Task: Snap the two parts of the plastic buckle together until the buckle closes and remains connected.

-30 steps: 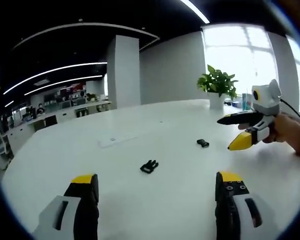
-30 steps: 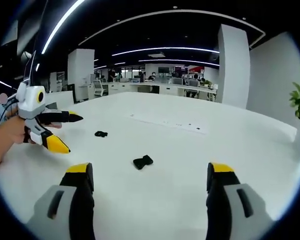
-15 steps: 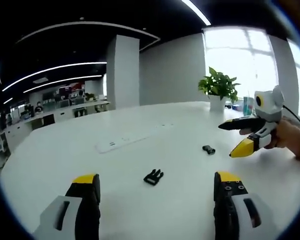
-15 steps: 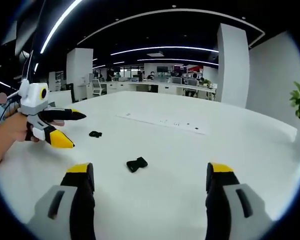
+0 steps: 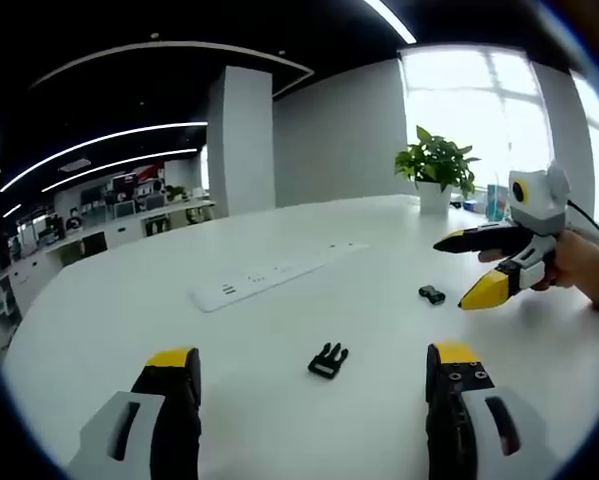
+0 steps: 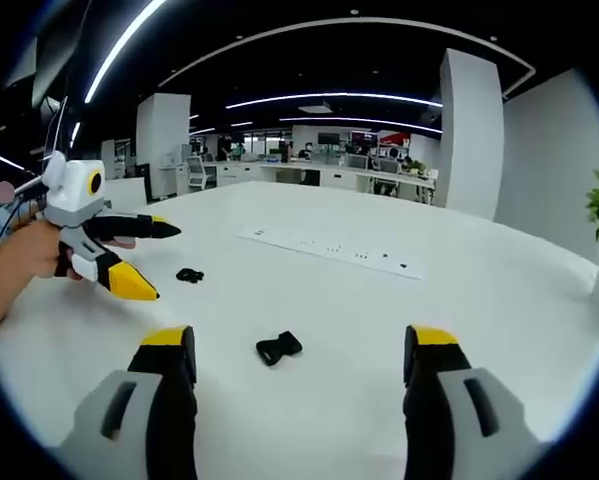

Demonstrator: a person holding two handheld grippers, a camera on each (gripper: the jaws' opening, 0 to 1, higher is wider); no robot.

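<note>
Currently hovering over a white table, both grippers empty, jaws standing wide apart. Left gripper looking along its yellow-tipped jaws at the pronged buckle part, lying flat on the tabletop between and just ahead of the jaw tips, touching neither. Seeing the second, smaller buckle part further off to the right, well apart from the first, near the other gripper's lower yellow tip. Right gripper facing the opposite way, with the socket buckle part resting on the table between its jaw tips, likewise untouched; pronged piece sitting farther back to the left, close below the left gripper, held in a hand with jaws spread. Noting a white power strip lying flat mid-table, beyond both pieces. Noting a potted plant standing at the far table edge by a bright window. Noting an open office with ceiling light strips and a white pillar behind. Buckle halves lying separate, not joined.
</note>
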